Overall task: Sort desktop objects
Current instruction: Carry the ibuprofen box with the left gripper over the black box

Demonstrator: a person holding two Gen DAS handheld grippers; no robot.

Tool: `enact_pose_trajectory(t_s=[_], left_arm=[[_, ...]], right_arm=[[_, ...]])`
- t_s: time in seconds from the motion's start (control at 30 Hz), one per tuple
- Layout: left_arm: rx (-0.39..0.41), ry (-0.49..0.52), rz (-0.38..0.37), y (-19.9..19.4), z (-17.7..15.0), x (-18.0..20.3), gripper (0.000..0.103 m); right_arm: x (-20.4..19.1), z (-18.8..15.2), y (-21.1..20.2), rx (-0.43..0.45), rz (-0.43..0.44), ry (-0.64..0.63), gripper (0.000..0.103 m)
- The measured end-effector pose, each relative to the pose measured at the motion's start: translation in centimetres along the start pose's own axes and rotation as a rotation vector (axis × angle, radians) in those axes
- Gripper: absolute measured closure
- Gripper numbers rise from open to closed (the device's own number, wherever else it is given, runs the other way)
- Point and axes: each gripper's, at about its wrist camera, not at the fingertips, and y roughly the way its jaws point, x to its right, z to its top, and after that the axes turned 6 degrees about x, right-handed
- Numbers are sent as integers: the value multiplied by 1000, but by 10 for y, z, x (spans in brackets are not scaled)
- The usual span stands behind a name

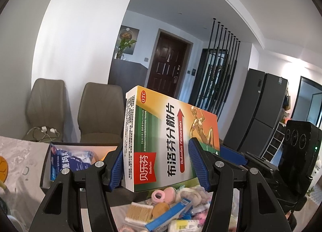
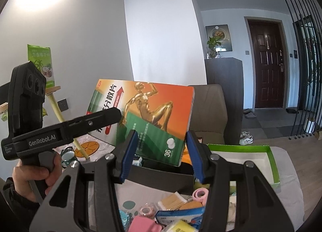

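A green and orange medicine box [image 1: 161,137] with a gold figure is held in the air above the table. My left gripper [image 1: 157,165] is shut on its lower end, blue pads on both sides. In the right wrist view the same box [image 2: 149,115] sits between my right gripper's [image 2: 159,155] blue pads, which press its lower right corner. The left gripper's black finger [image 2: 96,120] crosses the box from the left. A pile of small items [image 1: 171,207] lies below: cotton swabs, bandage rolls, blue packets.
A dark box [image 1: 45,169] holding a blue bag [image 1: 68,159] stands at the left. A green-rimmed white tray [image 2: 269,159] sits at the right. Two grey chairs [image 1: 98,111] stand behind the table. An orange coaster [image 2: 86,148] and a mug [image 2: 67,159] lie left.
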Motion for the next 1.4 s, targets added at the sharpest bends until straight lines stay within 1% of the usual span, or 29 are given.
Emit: enact_pose_trajectory(t_s=[0.37, 0.6, 1.07, 1.3, 1.4], left_arm=[[-21, -26, 2, 34, 4, -21, 42], [-35, -56, 6, 57, 2, -44, 42], [-131, -176, -23, 126, -24, -101, 42], [-202, -192, 23, 154, -41, -118, 42], [-222, -206, 33, 162, -47, -123, 42]], right_arm=[[18, 3, 45, -4, 4, 42, 52], [22, -4, 78, -38, -5, 37, 52], [48, -23, 154, -162, -19, 74, 52], [64, -45, 195, -227, -17, 140, 52], [68, -53, 205, -237, -13, 166, 52]])
